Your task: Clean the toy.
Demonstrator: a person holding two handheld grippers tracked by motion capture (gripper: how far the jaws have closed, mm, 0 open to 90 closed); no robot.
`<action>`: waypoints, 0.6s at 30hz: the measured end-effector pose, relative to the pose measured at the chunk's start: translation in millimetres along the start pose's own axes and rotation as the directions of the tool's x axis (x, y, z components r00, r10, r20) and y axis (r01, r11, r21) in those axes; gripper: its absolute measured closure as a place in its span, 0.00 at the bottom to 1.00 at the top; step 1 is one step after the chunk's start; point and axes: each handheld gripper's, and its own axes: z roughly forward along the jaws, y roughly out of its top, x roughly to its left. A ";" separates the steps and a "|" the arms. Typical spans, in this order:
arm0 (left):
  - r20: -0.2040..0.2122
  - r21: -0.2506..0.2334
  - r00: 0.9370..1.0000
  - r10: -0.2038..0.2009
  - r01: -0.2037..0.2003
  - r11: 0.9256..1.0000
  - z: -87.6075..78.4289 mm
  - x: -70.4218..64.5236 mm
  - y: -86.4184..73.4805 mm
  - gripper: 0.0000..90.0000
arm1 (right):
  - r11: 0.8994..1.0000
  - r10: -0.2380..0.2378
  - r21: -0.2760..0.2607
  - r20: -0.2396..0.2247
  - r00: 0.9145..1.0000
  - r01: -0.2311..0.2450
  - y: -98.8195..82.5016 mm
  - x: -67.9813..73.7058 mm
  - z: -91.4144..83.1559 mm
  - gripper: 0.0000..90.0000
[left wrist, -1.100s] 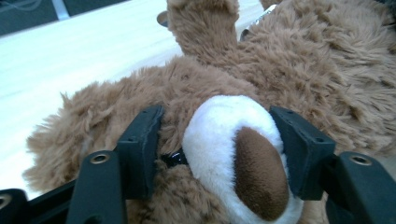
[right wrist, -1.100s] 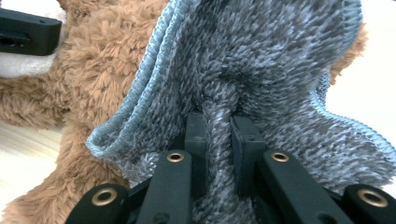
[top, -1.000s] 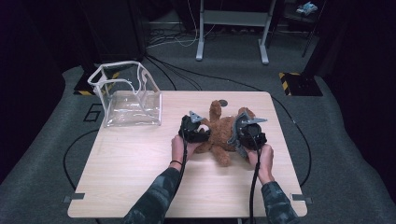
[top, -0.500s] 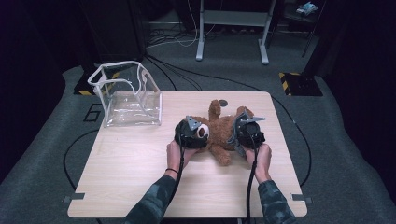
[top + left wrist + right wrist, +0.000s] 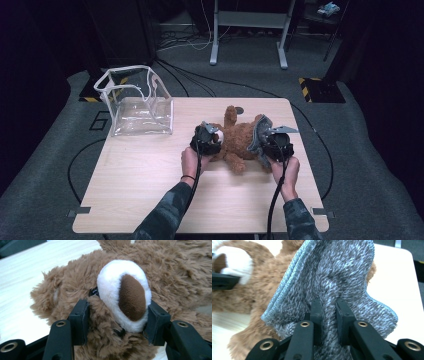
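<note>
A pale wooden table [image 5: 150, 190] stands on grey carpet in a dark room, with cables on the floor beyond it. Near the middle of its right half lies a brown teddy bear [image 5: 235, 142], on its back as far as the high view tells. The left gripper [image 5: 117, 322] has its jaws around the bear's head, either side of the white muzzle [image 5: 125, 290]; they have just been closing, and the pads press into the fur, so the head looks gripped. The right gripper [image 5: 329, 312] is clenched on a bunched fold of a grey cloth [image 5: 342, 277], which stands up from the pinch against the bear's side. In the high view the cloth [image 5: 257, 134] sits at the bear's right, just under that gripper.

A clear plastic bag [image 5: 134, 102] with a white rim stands open at the table's far left corner, well apart from the bear, with nothing in it.

Judged from this, both things are only just taken hold of. Whether the cloth is meant to wipe or wrap the bear cannot be told, and nothing has yet gone to the bag.
</note>
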 end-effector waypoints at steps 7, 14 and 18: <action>0.061 0.082 0.997 -0.043 0.038 0.996 8.9 12.5 13.9 0.49 | 0.993 -0.121 -0.019 -0.060 0.991 0.120 11.9 38.7 3.9 0.87; 0.083 0.095 0.994 -0.065 0.057 0.994 16.8 20.9 13.8 0.49 | 0.975 -0.207 0.078 -0.052 0.977 0.210 9.1 73.7 49.0 0.87; 0.097 0.090 0.993 -0.067 0.059 0.994 18.9 23.3 13.4 0.49 | 0.982 -0.163 0.086 -0.041 0.986 0.166 4.8 61.1 44.3 0.88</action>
